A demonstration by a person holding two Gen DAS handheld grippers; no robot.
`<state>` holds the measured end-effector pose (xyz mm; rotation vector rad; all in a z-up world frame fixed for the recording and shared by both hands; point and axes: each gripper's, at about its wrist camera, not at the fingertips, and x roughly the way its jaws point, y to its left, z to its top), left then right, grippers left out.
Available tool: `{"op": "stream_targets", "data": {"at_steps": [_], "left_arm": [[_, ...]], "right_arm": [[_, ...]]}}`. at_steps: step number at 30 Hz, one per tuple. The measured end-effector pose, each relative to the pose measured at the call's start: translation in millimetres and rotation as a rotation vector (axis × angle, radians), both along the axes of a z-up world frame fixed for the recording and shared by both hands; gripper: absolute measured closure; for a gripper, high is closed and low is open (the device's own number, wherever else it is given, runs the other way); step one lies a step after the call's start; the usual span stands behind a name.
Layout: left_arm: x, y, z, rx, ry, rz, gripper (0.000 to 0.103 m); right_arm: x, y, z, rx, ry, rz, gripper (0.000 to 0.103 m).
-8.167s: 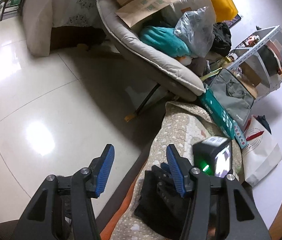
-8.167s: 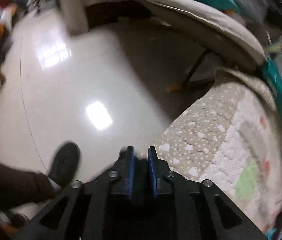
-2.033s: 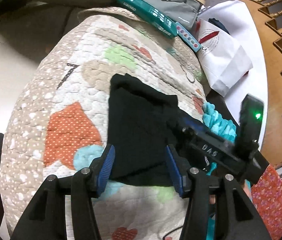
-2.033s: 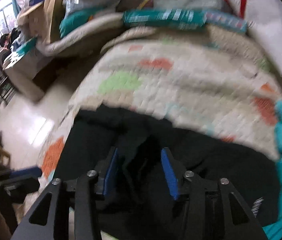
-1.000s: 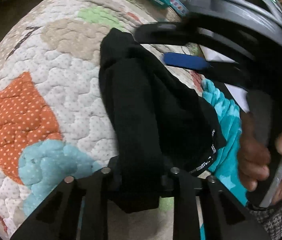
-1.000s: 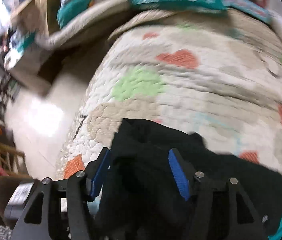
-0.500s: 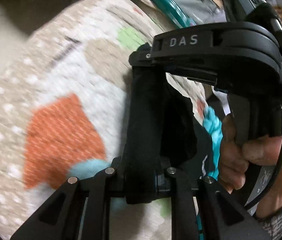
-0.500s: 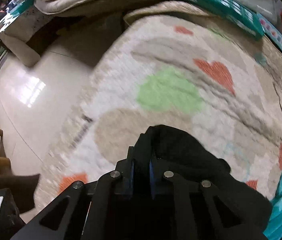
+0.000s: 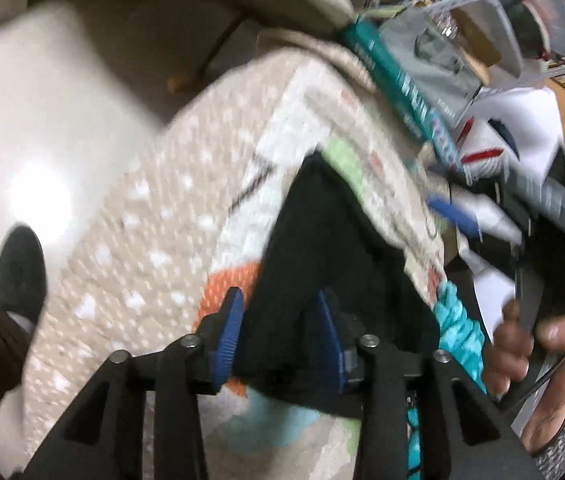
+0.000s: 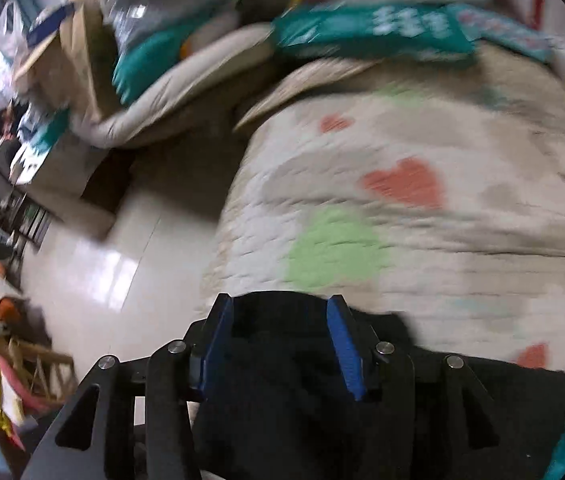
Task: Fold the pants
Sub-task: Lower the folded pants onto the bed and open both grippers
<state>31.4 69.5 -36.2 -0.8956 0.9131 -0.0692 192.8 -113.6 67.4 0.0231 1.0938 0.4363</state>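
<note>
My left gripper (image 9: pixel 280 334) points down at the black pants (image 9: pixel 322 248), which lie bunched on the patterned quilt (image 9: pixel 154 248). Its fingers (image 9: pixel 228 330) have just been opening and now stand partly apart. The dark cloth lies between them, but I see a gap on each side, so the blue pads are not pressing it.

From this view the pants run as a dark wedge from my near side up to a point at the far middle of the quilt, over the orange patch (image 9: pixel 228 286) and beside a teal fringe (image 9: pixel 458 328) on the right. Further right a hand (image 9: pixel 530 344) wraps the handle of my right gripper (image 9: pixel 456 216), blurred, with one blue pad showing above the quilt's far right edge.

In the right wrist view, my right gripper (image 10: pixel 282 340) hangs over the near end of the pants (image 10: pixel 302 400). Its fingers (image 10: pixel 344 346) have also just been opening and stand about half apart. The black fabric fills the space below and between them, though I see no pad clamped on it. Beyond lie the quilt (image 10: pixel 422 240), with its green blob (image 10: pixel 334 248) and orange heart (image 10: pixel 402 184), and a long teal box (image 10: pixel 370 32) at its far edge.

On the left, the glossy floor (image 9: pixel 34 128) shows a black shoe (image 9: pixel 20 264).
</note>
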Motion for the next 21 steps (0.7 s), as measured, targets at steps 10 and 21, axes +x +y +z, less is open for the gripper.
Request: {"op": "stream_targets", "data": {"at_steps": [10, 21], "left_arm": [[12.6, -7.7, 14.4, 0.129, -0.059, -0.022, 0.054], [8.9, -4.4, 0.7, 0.113, -0.014, -0.049, 0.052]], "right_arm": [[-27.6, -34.5, -79.9, 0.034, 0.171, -0.103, 0.05], [-116.9, -175.4, -54.2, 0.26, 0.009, -0.445, 0.042]]}}
